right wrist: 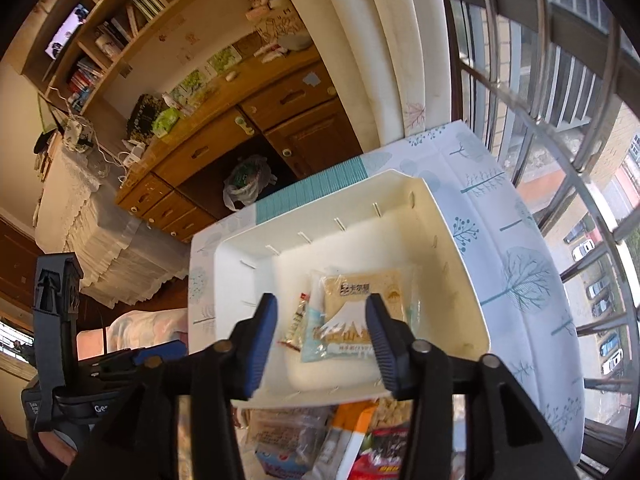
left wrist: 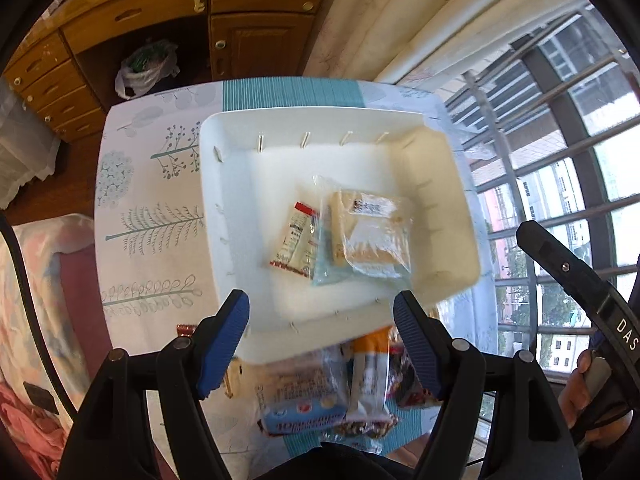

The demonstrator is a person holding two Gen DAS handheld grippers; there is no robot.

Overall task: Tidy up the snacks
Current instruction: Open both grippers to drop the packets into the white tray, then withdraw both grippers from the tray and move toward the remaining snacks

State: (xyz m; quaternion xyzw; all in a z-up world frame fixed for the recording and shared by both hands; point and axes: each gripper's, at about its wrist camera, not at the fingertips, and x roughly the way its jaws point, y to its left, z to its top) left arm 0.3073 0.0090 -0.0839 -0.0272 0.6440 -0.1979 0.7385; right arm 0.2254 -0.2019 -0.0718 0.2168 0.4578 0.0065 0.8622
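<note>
A white plastic bin (left wrist: 236, 160) (right wrist: 448, 240) sits on the patterned tablecloth. In it lie a clear-wrapped cake packet with a blue mountain print (left wrist: 368, 232) (right wrist: 352, 316) and a small red-and-white sachet (left wrist: 296, 240) (right wrist: 298, 320). A pile of snack packets (left wrist: 332, 392) (right wrist: 340, 440) lies on the table in front of the bin. My left gripper (left wrist: 320, 344) is open and empty above the pile at the bin's near rim. My right gripper (right wrist: 322, 344) is open and empty, above the bin's near edge.
The table (left wrist: 152, 216) (right wrist: 520, 264) stands by a barred window (left wrist: 560, 140) (right wrist: 560, 80) and a curtain. A wooden desk with drawers (left wrist: 160, 20) (right wrist: 248, 132) and a plastic bag (left wrist: 146, 68) (right wrist: 246, 184) beneath it stand beyond the table. A bed (left wrist: 36, 320) lies at the left.
</note>
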